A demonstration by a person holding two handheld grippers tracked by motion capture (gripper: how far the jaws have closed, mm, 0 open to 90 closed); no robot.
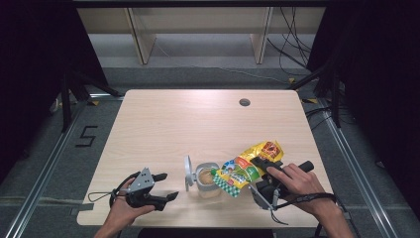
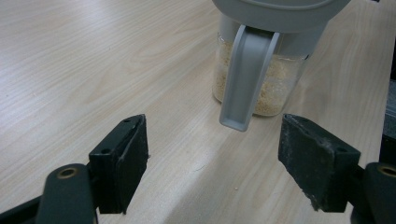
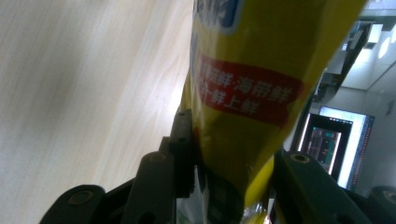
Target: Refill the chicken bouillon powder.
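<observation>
Bag (image 1: pixel 246 167) slants across my table, open end down-left over the jar (image 1: pixel 208 179). My right gripper (image 1: pixel 265 168) is clamped on it; my left gripper (image 1: pixel 163 186) rests, jaws apart.

One yellow snack bag (image 1: pixel 250 166), one clear jar (image 1: pixel 208 181) with grey lid (image 1: pixel 188 172), one wooden table (image 1: pixel 188 119), two grippers

The upper half of the tabletop (image 1: pixel 198 119) lies free; lower centre, the open jar (image 1: pixel 208 179) and tilted yellow bag (image 1: pixel 247 166) block passage between both hands.
</observation>
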